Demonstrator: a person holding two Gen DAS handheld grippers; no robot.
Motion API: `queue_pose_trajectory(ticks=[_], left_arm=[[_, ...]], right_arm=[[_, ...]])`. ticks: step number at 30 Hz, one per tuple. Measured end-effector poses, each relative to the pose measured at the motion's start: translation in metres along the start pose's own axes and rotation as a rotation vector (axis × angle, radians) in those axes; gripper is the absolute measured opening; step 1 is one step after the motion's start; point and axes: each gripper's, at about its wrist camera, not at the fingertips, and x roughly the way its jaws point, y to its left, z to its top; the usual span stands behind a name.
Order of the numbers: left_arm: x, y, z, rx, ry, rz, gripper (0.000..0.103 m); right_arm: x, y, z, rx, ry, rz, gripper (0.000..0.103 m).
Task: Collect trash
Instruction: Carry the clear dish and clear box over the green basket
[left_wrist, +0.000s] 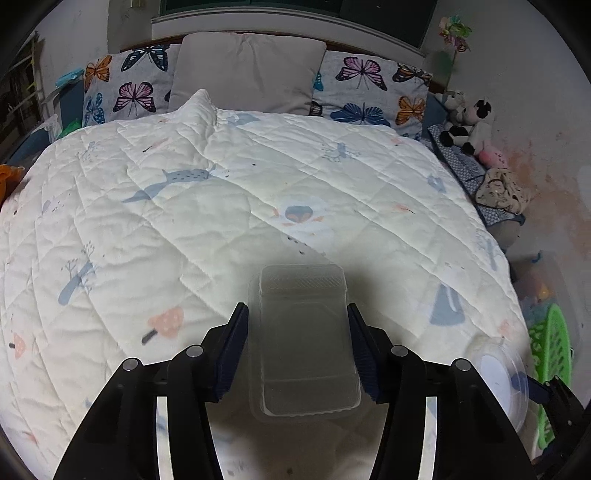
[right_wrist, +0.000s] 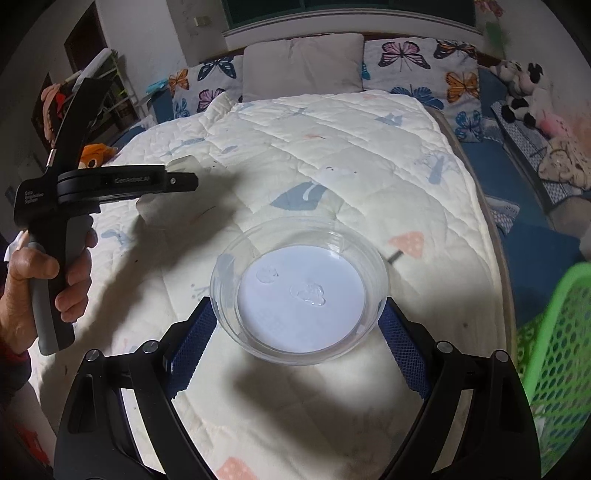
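On the quilt (left_wrist: 258, 192) near the bed's foot, the left gripper (left_wrist: 297, 321) has a clear box (left_wrist: 303, 347) between its pads, which look pressed to its long sides. The right gripper (right_wrist: 297, 317) stands wide with its pads against a clear bowl (right_wrist: 299, 288). Both are thin, empty plastic, I'd guess: super light, slick, easy to crush. Squeeze gently by the rims. A green basket (right_wrist: 554, 350) waits just beside the bed.
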Motion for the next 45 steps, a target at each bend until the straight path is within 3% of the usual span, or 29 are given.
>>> queue_pose_trajectory(ticks=[20,37,45], left_arm=[[-0.073,-0.045,-0.058,0.071,-0.017,-0.067,0.051],[-0.102,-0.102,-0.082,0.137,-0.024,-0.105,0.051],[-0.104,-0.129,-0.082,0.165,-0.012,-0.143,0.051]], right_arm=[[-0.06,0.009,-0.052,0.033,-0.01,-0.02,0.087],[-0.107,-0.021,-0.078,0.092,-0.056,-0.048,0.086],[-0.131,-0.055,-0.084,0.152,-0.094,-0.089,0.086]])
